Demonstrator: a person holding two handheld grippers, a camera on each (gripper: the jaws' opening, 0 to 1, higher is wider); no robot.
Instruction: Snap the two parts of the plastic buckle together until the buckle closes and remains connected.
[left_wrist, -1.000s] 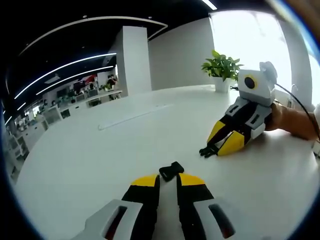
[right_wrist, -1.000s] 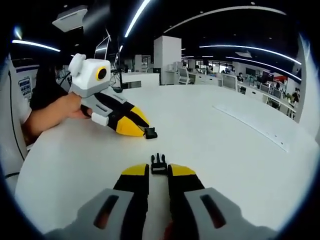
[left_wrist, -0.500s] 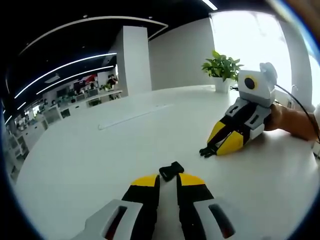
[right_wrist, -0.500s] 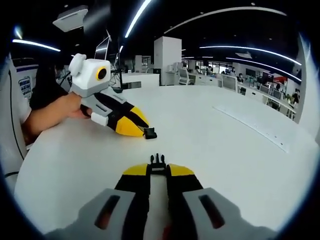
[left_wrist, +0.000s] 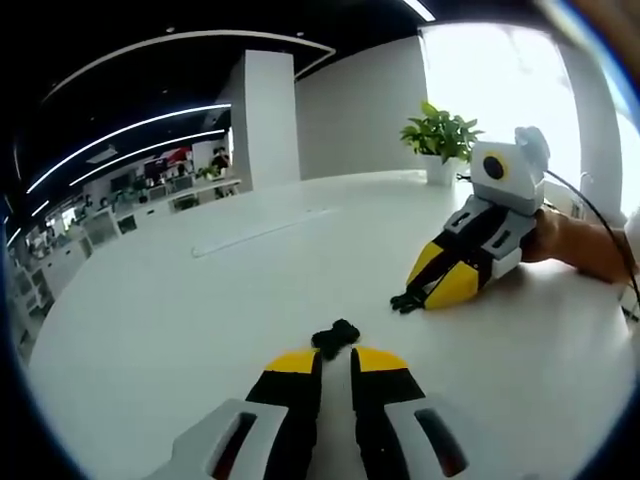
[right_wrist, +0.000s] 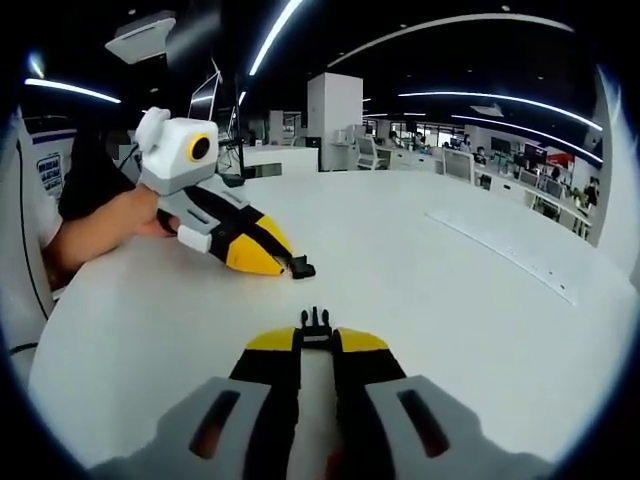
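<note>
The black socket half of the buckle sticks out from between the yellow tips of my left gripper, which is shut on it just above the white table. My right gripper is shut on the pronged half, prongs pointing away. In the left gripper view the right gripper lies to the right with the pronged half at its tip. In the right gripper view the left gripper comes from the left with the socket half. The two halves are apart.
A potted plant stands at the table's far edge. A long pale strip lies flat on the table, seen again as the strip at the right. A person's forearm and hand hold the grippers.
My right gripper's jaws narrowed onto the pronged half a second ago and have stayed so. My left gripper has tilted slightly, turning the socket half with it.
</note>
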